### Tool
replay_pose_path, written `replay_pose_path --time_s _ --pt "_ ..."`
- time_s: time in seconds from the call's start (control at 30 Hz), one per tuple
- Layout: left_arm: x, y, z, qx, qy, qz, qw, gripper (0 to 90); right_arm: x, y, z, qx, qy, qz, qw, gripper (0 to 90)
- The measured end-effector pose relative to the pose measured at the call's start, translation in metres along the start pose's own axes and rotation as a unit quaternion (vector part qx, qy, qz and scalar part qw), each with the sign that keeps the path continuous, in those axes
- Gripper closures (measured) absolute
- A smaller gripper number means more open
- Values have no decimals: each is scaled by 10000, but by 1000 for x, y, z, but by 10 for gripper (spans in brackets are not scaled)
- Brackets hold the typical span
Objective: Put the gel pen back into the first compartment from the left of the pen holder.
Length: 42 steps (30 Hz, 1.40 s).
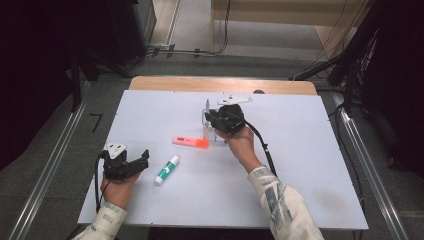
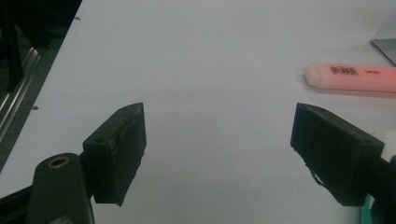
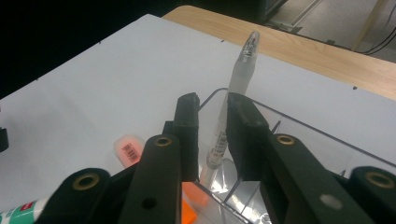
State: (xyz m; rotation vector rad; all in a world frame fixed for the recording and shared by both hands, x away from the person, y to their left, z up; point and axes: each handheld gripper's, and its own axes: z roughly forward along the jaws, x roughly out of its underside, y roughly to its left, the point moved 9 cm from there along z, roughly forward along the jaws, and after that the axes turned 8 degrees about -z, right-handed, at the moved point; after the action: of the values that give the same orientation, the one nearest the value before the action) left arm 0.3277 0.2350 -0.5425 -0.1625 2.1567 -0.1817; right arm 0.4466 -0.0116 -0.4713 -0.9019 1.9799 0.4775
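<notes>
White desk (image 1: 310, 165), with a bare wooden strip along its far edge. Your right gripper (image 1: 216, 120) sits toward the far middle of the desk, over a clear plastic holder (image 3: 299, 135). A frosted white pen (image 3: 231, 112) stands in that holder, leaning slightly, cap end up. In the right gripper view the pen runs up through the gap between the two jaws; the jaws stand a little apart, close on either side of it, and a sliver of space shows on each side, so nothing is clamped. Your left gripper (image 1: 142, 161) rests near the near left corner of the desk, its jaws wide apart over bare desk with nothing between them. An orange highlighter (image 1: 190, 142) lies flat near the middle of the desk, just beside the holder's near side and well ahead of the left gripper's jaws. A glue stick (image 1: 166, 169) with a green and white label lies nearer the near edge, just to the right of the left gripper and apart from the highlighter.
</notes>
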Motion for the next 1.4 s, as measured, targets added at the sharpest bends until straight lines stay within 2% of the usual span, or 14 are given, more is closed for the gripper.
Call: replay_pose_path --time_s 0.3,0.8,1.17,1.4 --pt "0 -1 0 2 2 7 10000 184 3 0 -9 -111 -81 34 9999 611" --pt "0 -1 0 -12 -2 11 10000 184 8 6 -31 -237 -237 -79 9994 448" --pt "0 -1 1 -14 5 18 10000 183 24 9 -43 -285 -248 6 9993 416" --pt "1 -2 0 -4 14 34 10000 184 35 17 -46 -329 -195 -75 9992 405"
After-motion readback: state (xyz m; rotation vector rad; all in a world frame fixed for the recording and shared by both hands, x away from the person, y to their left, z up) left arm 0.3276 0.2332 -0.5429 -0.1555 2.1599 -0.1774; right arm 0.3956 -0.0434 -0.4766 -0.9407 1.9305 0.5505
